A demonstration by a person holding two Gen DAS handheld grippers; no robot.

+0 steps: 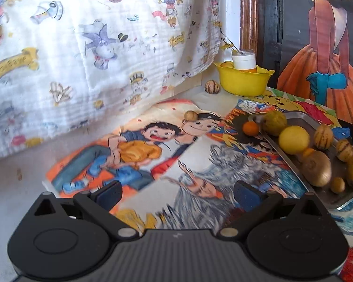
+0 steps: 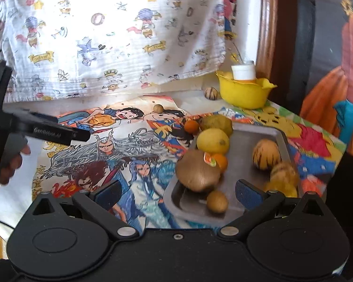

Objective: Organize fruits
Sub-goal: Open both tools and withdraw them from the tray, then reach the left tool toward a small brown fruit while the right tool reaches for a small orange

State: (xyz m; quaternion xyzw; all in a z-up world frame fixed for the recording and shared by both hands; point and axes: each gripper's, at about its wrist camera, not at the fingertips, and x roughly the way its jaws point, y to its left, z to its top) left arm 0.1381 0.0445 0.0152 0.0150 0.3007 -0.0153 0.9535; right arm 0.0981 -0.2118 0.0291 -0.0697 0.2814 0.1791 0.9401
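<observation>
A metal tray (image 2: 266,131) (image 1: 301,117) on the right holds several fruits: a yellow lemon (image 2: 213,141) (image 1: 293,140), a brown kiwi (image 2: 197,170) (image 1: 316,168), striped melons (image 2: 266,154) (image 1: 323,136) and a small brown fruit (image 2: 217,201). A small orange (image 2: 191,127) (image 1: 251,128) lies just left of the tray. A small brown fruit (image 1: 190,115) (image 2: 158,108) and a striped one (image 1: 212,86) (image 2: 210,92) lie loose on the table. My left gripper (image 1: 176,193) is open and empty over the posters. My right gripper (image 2: 176,193) is open and empty at the tray's near edge.
A yellow bowl (image 1: 244,78) (image 2: 244,91) with a white-capped jar (image 1: 243,61) stands at the back. A cartoon-print cloth (image 1: 94,47) hangs behind. Cartoon posters (image 1: 153,145) cover the table. The left gripper's body (image 2: 35,129) shows at the left of the right wrist view.
</observation>
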